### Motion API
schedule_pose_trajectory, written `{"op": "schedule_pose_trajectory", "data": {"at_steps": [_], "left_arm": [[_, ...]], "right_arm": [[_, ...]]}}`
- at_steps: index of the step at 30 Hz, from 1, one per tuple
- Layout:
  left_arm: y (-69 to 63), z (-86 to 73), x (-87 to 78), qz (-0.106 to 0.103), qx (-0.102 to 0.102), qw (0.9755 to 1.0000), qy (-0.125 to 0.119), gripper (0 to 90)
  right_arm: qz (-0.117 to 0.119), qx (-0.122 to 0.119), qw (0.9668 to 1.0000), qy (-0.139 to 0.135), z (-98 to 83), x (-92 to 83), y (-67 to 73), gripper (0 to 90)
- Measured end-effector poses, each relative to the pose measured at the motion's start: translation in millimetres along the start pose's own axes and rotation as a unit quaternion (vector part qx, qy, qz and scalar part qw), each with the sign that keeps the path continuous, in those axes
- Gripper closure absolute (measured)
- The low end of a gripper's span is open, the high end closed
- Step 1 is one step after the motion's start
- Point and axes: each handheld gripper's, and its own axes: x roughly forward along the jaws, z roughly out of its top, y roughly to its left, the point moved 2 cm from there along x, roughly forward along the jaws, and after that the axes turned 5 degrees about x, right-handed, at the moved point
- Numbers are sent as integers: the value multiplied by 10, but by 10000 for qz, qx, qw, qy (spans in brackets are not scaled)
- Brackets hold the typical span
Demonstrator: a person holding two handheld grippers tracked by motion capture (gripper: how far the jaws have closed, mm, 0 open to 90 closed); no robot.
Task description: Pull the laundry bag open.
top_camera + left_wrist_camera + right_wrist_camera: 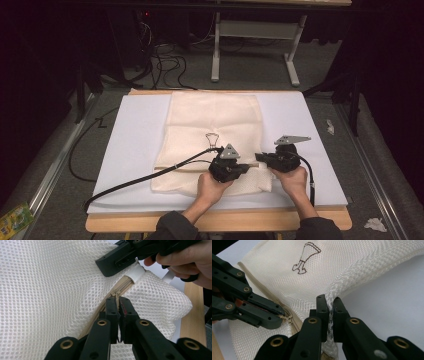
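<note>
The mesh laundry bag (212,135) in front of you is cream, soft and rectangular, woven in a fine honeycomb net, and it lies flat on a smooth white sheet (130,145) that covers the wooden counter (220,220). A beige zipper (120,288) runs along the bag's near part, and a small dark line drawing (305,257) is printed on the mesh farther from you. Your left tongs (118,303) sit at the near middle of the bag with their black jaws drawn together on the small zipper pull (116,297), right on the zipper line. Your right tongs (329,306) are just to the right of them, at the bag's near right corner, clamped on a bunched fold of mesh that rises between the jaws. In the left gripper view the right tongs come in from the far right and meet the bag at a white fabric tab (136,272) at the zipper's end. The two tongs stand close together, tips nearly facing each other across the zipper. The zipper is parted a little where you hold it, and you cannot tell whether anything lies inside the bag. A black cable (145,175) trails from the left tongs across the sheet to the near left.
</note>
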Motion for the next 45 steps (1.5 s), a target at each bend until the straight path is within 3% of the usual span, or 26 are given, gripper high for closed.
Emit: {"op": "schedule_pose_trajectory", "data": {"at_steps": [45], "left_arm": [[91,-102,-204,172,-71,9997,-128,873]], "right_arm": [[16,-55,10000,6,2,15,15,881]]}}
